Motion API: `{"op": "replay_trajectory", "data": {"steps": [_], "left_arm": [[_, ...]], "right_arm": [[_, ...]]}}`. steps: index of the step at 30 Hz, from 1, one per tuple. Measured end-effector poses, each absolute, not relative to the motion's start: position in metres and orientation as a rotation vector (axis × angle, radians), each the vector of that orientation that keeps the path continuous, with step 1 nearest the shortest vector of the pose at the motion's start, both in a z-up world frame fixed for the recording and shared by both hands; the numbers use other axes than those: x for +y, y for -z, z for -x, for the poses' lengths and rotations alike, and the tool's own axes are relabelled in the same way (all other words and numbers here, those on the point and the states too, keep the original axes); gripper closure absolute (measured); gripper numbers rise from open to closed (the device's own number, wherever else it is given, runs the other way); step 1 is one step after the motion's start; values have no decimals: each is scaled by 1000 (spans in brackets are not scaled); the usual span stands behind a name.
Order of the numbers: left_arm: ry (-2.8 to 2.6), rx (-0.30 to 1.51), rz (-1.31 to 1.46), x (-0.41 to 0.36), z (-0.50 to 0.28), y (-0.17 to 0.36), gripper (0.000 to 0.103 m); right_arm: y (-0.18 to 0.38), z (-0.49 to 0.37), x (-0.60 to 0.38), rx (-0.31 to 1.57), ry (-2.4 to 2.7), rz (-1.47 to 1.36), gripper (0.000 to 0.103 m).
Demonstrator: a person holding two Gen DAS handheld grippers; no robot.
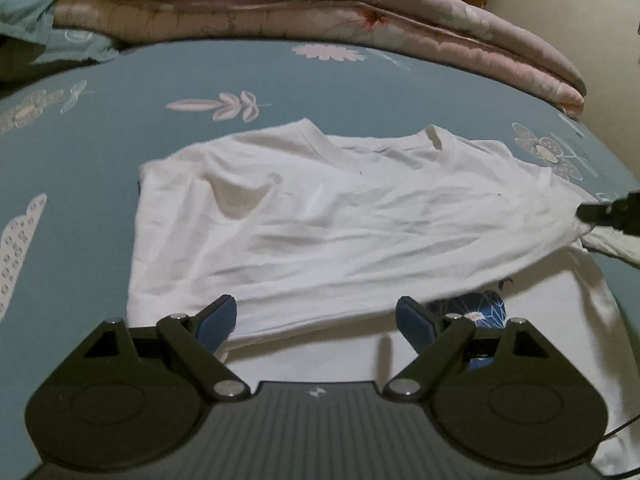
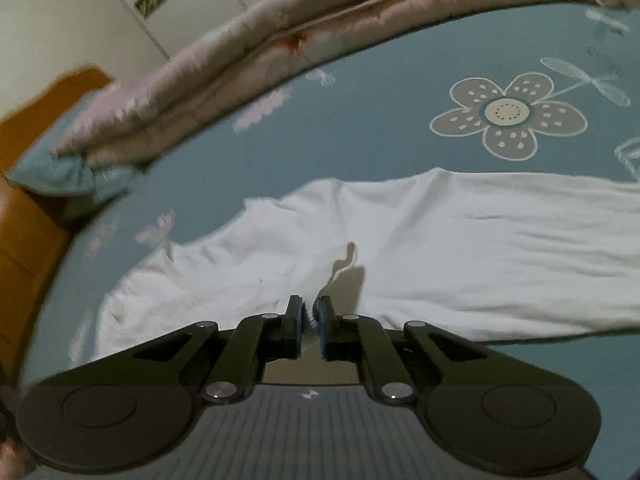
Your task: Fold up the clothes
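White shirt [image 1: 340, 216] on floral bedsheet [image 1: 100, 152], folded quilt [image 1: 320, 8] behind, right tool [image 2: 310, 316] pinching shirt

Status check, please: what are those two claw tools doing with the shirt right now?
Left tool open, over the white T-shirt. Right tool shut on its edge. Shirt partly folded on blue floral bedsheet. Nothing in the way.

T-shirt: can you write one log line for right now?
left tongs: open, over hem | right tongs: shut on white T-shirt | blue bedsheet: shirt partly folded

Bed [image 1: 100, 152]: teal floral sheet. White T-shirt [image 1: 320, 216] lies at centre, partly folded over itself. Folded pink quilt [image 1: 280, 12] stacked along far edge, 12 o'clock.
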State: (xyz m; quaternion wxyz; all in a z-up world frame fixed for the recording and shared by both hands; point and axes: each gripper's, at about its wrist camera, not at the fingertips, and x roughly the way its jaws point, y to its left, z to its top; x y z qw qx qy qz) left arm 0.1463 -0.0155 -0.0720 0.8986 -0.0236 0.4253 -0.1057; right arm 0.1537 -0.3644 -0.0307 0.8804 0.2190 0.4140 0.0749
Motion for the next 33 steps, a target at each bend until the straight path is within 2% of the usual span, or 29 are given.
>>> {"op": "replay_trajectory", "data": {"steps": [4, 9, 14, 17, 21, 26, 27, 28, 29, 33], "left_arm": [[239, 868, 43, -14, -149, 65, 16], [239, 790, 25, -4, -172, 49, 16], [208, 812, 76, 13, -217, 63, 16], [183, 864, 164, 27, -230, 72, 16], [242, 792, 265, 39, -212, 60, 16], [294, 765, 303, 51, -209, 54, 16], [299, 772, 306, 52, -213, 55, 16], [301, 783, 316, 53, -217, 58, 16], [300, 799, 328, 54, -222, 62, 16], [128, 858, 248, 53, -235, 75, 18]], "right_arm": [[53, -162, -365, 963, -113, -442, 92], [48, -159, -369, 946, -129, -442, 90], [45, -159, -374, 919, -145, -457, 88], [41, -162, -375, 884, -154, -449, 79], [33, -178, -373, 816, -162, -379, 64], [51, -208, -361, 883, -183, -292, 60], [54, -211, -357, 895, -185, -270, 62], [53, -211, -354, 889, -184, -247, 69], [52, -210, -355, 887, -185, -256, 89], [47, -207, -356, 881, -185, -282, 91]]}}
